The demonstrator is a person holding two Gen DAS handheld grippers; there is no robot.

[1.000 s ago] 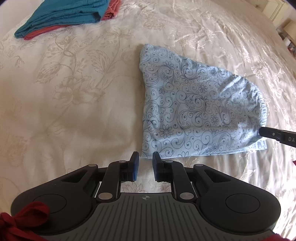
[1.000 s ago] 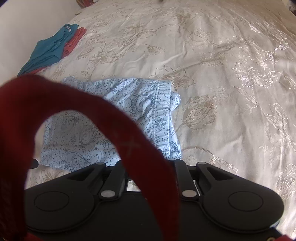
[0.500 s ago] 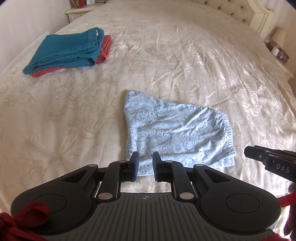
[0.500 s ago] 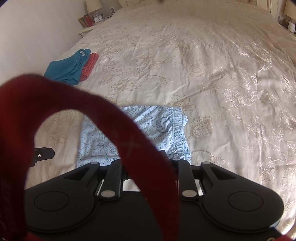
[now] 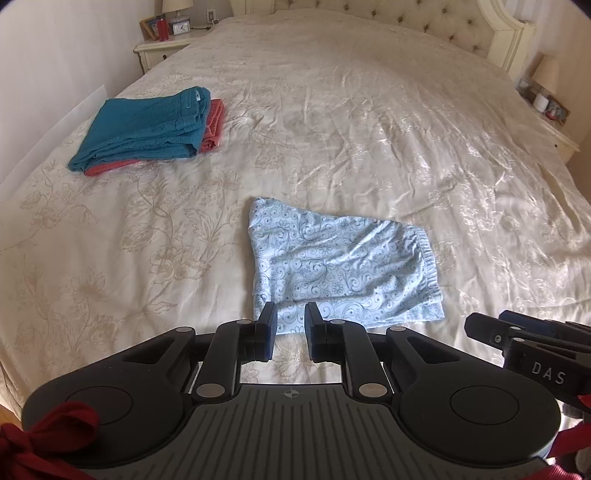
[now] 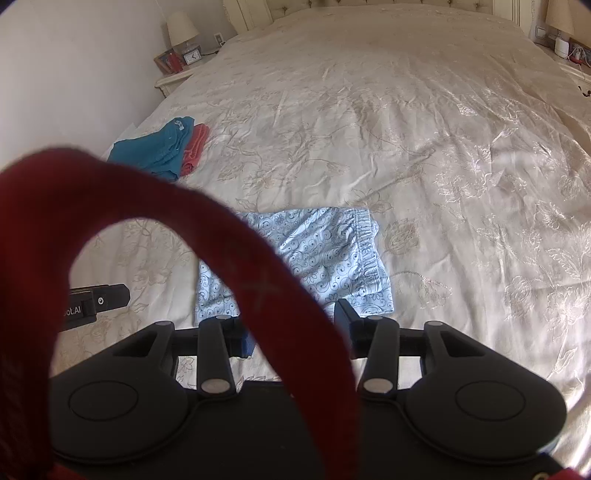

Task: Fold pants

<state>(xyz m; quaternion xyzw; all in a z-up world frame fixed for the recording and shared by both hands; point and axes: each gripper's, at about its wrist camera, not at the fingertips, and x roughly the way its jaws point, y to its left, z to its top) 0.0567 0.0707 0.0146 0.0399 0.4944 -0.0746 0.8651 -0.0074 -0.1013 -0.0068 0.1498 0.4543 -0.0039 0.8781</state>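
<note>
Light blue pants (image 5: 343,266) with a dark swirl print lie folded into a small flat packet on the cream bedspread (image 5: 332,129), the elastic waistband on the right. My left gripper (image 5: 290,332) hovers above the packet's near left corner, open by a narrow gap with nothing in it. In the right wrist view the pants (image 6: 332,258) lie just beyond my right gripper (image 6: 295,328), whose jaws are opening with nothing between them; a red strap hides part of them. Each gripper shows in the other's view: the right gripper (image 5: 517,336) and the left gripper (image 6: 99,299).
A folded teal garment on a coral one (image 5: 147,133) sits at the bed's far left. A nightstand (image 5: 166,48) with a lamp and a clock stands beyond it, and the tufted headboard (image 5: 443,26) is at the back. A red strap (image 6: 221,240) loops across the right wrist view.
Both grippers have risen and drawn back from the pants, which now look smaller and lie untouched. The right jaws have spread wider. The left jaws keep the same gap.
</note>
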